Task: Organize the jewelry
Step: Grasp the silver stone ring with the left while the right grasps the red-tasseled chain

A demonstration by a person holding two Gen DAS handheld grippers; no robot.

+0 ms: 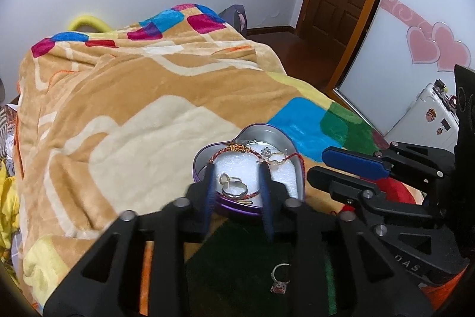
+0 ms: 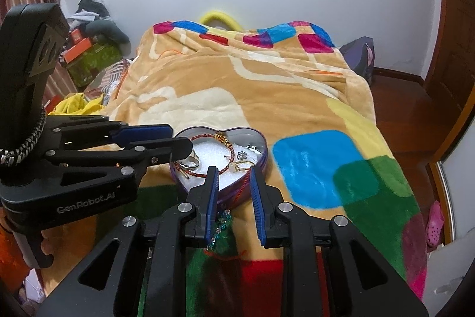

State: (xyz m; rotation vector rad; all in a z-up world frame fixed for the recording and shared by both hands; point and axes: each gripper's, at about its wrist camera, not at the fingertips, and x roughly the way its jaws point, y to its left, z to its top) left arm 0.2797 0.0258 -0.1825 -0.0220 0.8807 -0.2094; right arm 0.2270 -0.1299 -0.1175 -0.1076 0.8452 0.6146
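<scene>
Holding: heart tin — braided bracelet, rings on white foam (bed blanket beneath)
Left claw: parted, empty
Right claw: parted, empty

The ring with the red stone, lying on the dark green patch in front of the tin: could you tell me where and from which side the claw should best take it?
Grip the ring by its thin silver band, not the stone. It lies flat on the blanket, stone end nearest the left claw, so come straight down from above and close across the open hoop.
</scene>
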